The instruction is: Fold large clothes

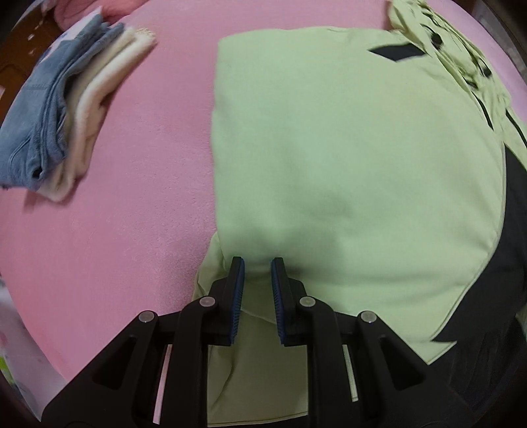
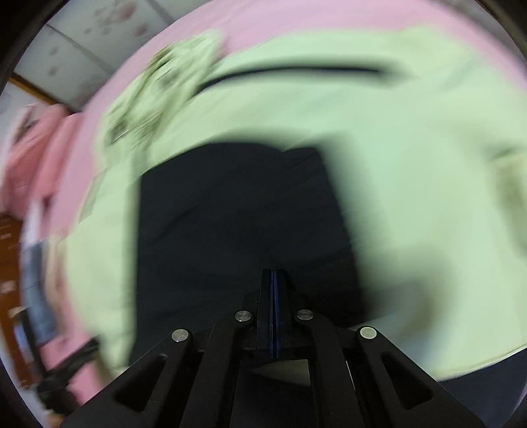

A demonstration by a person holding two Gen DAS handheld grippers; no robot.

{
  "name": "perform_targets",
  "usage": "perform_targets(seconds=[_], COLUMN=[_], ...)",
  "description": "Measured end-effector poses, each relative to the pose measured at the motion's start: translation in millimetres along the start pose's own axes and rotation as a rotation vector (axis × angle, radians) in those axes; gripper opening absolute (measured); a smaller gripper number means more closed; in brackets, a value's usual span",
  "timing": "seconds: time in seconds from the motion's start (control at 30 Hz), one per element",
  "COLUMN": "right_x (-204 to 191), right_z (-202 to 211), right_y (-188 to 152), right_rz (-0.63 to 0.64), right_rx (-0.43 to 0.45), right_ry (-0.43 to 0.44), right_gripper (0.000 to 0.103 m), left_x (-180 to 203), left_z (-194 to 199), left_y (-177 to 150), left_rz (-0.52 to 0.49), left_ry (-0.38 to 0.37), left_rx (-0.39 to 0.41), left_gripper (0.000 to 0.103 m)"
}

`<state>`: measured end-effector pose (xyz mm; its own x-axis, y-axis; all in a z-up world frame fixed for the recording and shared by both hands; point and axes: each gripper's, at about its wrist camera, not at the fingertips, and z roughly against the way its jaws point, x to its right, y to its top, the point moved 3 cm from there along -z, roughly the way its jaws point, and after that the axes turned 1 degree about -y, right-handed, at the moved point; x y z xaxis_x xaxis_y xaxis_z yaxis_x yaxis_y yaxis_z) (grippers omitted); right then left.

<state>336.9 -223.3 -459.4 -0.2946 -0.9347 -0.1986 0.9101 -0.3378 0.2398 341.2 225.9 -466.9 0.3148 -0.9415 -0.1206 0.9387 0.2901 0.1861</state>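
Two grippers work over one garment [image 1: 346, 158], a pale green jacket with black panels, spread on a pink sheet [image 1: 131, 184] with a soft, slightly fuzzy nap. We see the jacket's cloth as smooth and matte, puffed a little at the folded edges, with thin pale piping where green meets black. Its far corner is crumpled into small wrinkles, with black tabs and a slanted black pocket strip; no lettering or brand shows anywhere.

Our left gripper [image 1: 257, 263] points steeply down at the near green edge. Its jaws stand a narrow way apart, blue ribbed pads [image 1: 239, 296] facing each other, and a small ridge of green cloth rises between the tips. The pads appear to pinch that ridge, so we take it as held.

Our right gripper [image 2: 274, 273] hangs over the jacket's black panel [image 2: 237, 230], a broad dark rectangle framed by green. Its jaws are pressed fully together, only a thin blue line between them, and nothing is caught there. This view is smeared with blur.

At the sheet's far left lies a folded stack [image 1: 62, 108]: blue denim with stitched seams on top, cream terry-like layers beneath. Pink cloth [image 1: 95, 10] sits bunched beyond it.
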Motion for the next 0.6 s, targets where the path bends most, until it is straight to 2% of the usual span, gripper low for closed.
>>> perform_targets(seconds=[0.07,0.1,0.13,0.17,0.2,0.23,0.27,0.33,0.4,0.43,0.47,0.5,0.53,0.6], right_x=[13.0,6.3,-8.8,-22.4,-46.0,-69.4,-91.6,-132.9,-174.1,-190.1,-201.0,-206.9,-206.4,-195.5], right_z=[2.8,4.3,8.1,13.9,22.4,27.3,28.6,15.5,-7.1,-20.1,-31.1,-40.2,-45.5,-46.1], right_y=[3.7,2.4,0.3,1.4,-1.4,-4.6,-5.8,-12.8,-15.9,-22.0,-23.9,-22.7,-17.8,-4.8], right_rz=[-0.030,0.002,0.071,0.136,0.202,0.242,0.261,0.257,0.219,0.210,0.223,0.238,0.230,0.174], right_rx=[-0.025,-0.034,-0.019,0.020,0.094,0.137,0.137,0.050,-0.045,-0.099,-0.139,-0.155,-0.145,-0.108], right_ry=[0.045,-0.001,-0.086,-0.165,-0.200,-0.129,-0.020,0.258,0.450,0.489,0.475,0.411,0.349,0.336], right_gripper=[0.000,0.000,0.000,0.000,0.000,0.000,0.000,0.000,0.000,0.000,0.000,0.000,0.000,0.000], left_x=[2.9,7.1,11.6,18.1,23.5,27.7,31.7,35.4,32.0,30.1,25.5,19.5,14.3,3.3], left_z=[5.5,12.7,21.6,32.1,40.1,43.9,43.9,34.4,16.6,10.4,1.8,-4.9,-9.9,-18.6], left_y=[3.3,7.4,11.9,18.1,24.3,30.2,37.5,50.7,64.6,69.1,73.9,79.5,83.6,92.6], left_rz=[0.012,-0.002,-0.021,-0.047,-0.062,-0.068,-0.067,-0.046,0.001,0.018,0.040,0.080,0.107,0.151], left_ry=[0.015,0.020,0.007,-0.025,-0.059,-0.087,-0.117,-0.164,-0.180,-0.189,-0.214,-0.247,-0.261,-0.277], left_rx=[-0.006,0.011,0.041,0.082,0.108,0.117,0.111,0.074,0.036,0.029,0.025,0.020,0.018,0.032], left_gripper=[0.014,0.014,0.014,0.014,0.014,0.014,0.014,0.014,0.014,0.014,0.014,0.014,0.014,0.014])
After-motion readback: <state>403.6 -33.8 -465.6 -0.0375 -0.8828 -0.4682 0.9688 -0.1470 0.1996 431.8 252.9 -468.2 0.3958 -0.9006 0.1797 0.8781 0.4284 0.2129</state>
